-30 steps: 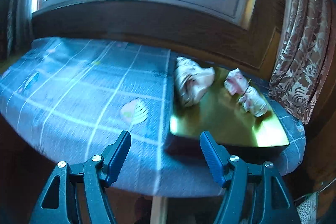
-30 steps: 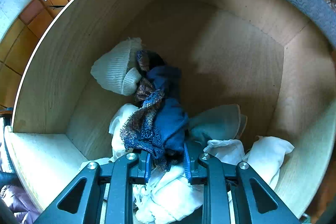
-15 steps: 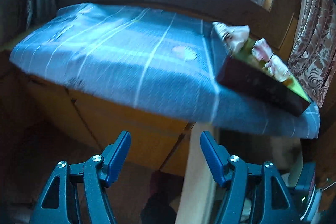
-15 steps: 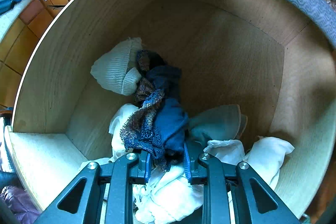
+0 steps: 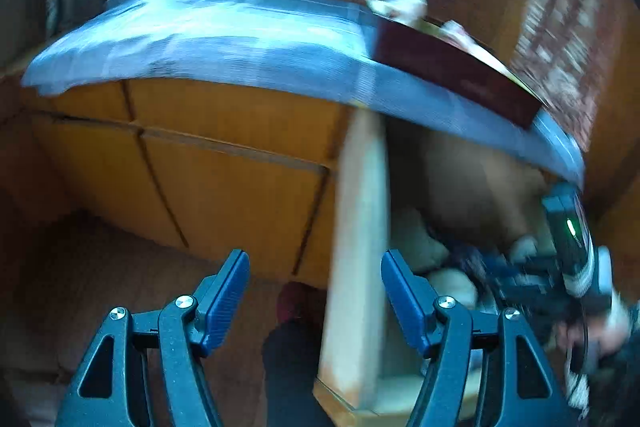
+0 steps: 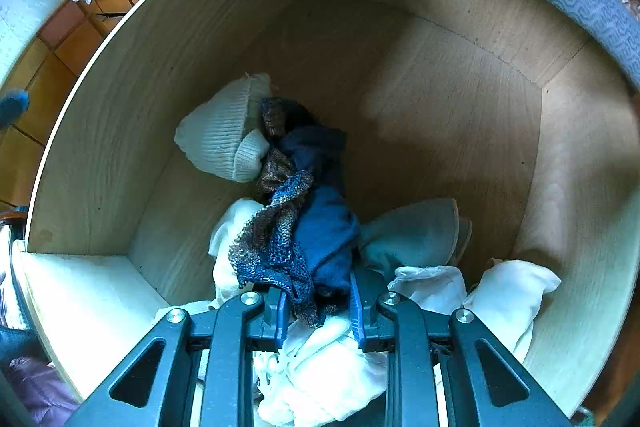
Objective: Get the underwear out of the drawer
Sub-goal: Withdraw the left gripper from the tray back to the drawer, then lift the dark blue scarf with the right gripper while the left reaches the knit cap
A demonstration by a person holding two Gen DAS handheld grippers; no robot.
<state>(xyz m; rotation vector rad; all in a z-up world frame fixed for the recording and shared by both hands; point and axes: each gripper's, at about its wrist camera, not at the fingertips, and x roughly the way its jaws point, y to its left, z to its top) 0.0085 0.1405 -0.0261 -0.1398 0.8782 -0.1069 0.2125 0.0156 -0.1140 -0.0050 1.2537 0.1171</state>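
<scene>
In the right wrist view I look down into a pale wooden drawer (image 6: 460, 75) holding a heap of clothes. My right gripper (image 6: 316, 297) is shut on a dark blue piece of underwear (image 6: 320, 227) with a brown-blue lace edge, lying over white pieces (image 6: 316, 367). In the blurred left wrist view my left gripper (image 5: 314, 285) stands open and empty in front of the drawer's pale side wall (image 5: 360, 227). The right gripper's body (image 5: 568, 259) and the clothes show at the right there.
A cream knitted piece (image 6: 228, 135), a pale teal piece (image 6: 416, 235) and more white pieces (image 6: 516, 291) lie in the drawer. Above the orange cabinet fronts (image 5: 224, 163), a blue checked cloth (image 5: 224, 39) carries a dark tray (image 5: 452, 75) with pale garments. Window and curtain stand behind.
The left gripper has dropped from above the blue cloth and tray to cabinet level beside the open drawer, still open. The right gripper keeps still, holding the blue underwear.
</scene>
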